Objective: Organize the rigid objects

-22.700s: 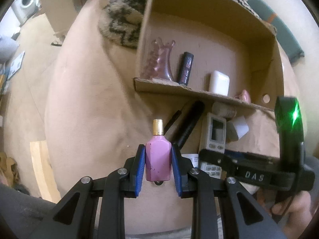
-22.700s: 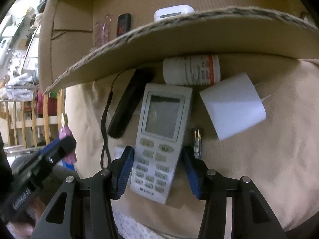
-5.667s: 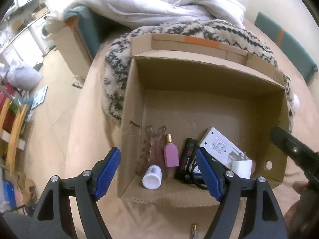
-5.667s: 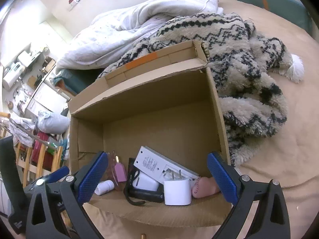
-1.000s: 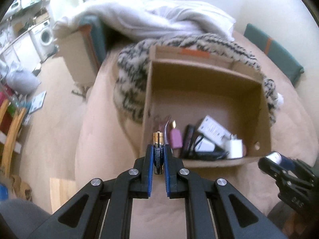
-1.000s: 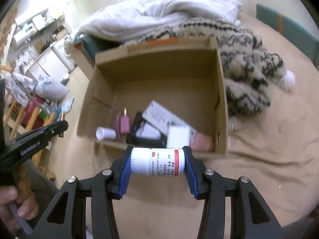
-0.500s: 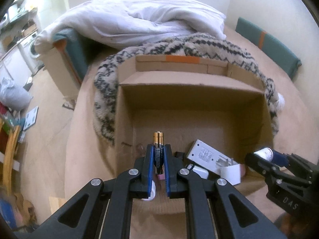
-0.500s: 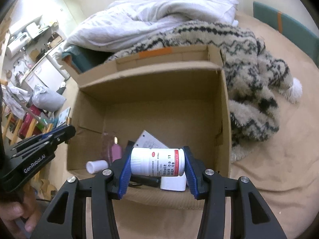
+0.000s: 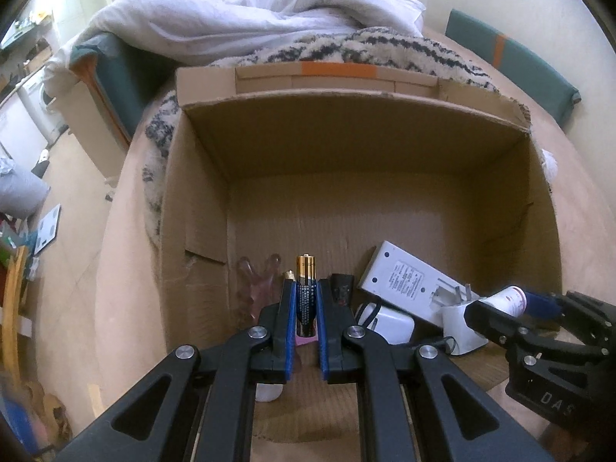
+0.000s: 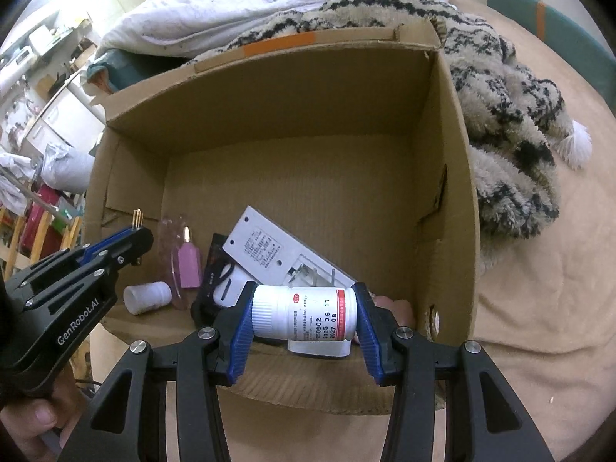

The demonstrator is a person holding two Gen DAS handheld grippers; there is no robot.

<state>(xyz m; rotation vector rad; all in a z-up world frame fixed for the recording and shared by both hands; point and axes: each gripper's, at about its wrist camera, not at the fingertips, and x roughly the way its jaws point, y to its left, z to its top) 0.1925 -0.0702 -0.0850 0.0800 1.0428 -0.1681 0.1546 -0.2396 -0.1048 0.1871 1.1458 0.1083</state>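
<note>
My left gripper (image 9: 306, 296) is shut on a black and gold battery (image 9: 305, 292), held upright over the near edge of the open cardboard box (image 9: 346, 146). My right gripper (image 10: 302, 317) is shut on a white pill bottle (image 10: 304, 317) lying sideways, over the box's near edge (image 10: 308, 381). In the box lie a white remote (image 9: 404, 283), a white charger plug (image 9: 460, 323), a white case (image 9: 389, 323), a black device (image 9: 342, 288), a clear pink vase (image 9: 254, 285), a pink perfume bottle (image 10: 188, 260) and a small white bottle (image 10: 148, 297).
The box sits on a tan bed cover (image 10: 539, 288). A patterned fleece blanket (image 10: 508, 115) and a white duvet (image 9: 250, 11) lie behind it. The bed's left edge drops to the floor (image 9: 77, 211). The far half of the box floor (image 9: 346, 215) is bare.
Both grippers have moved forward and lower toward the box, which now fills the views. The battery and the pill bottle are still held.
</note>
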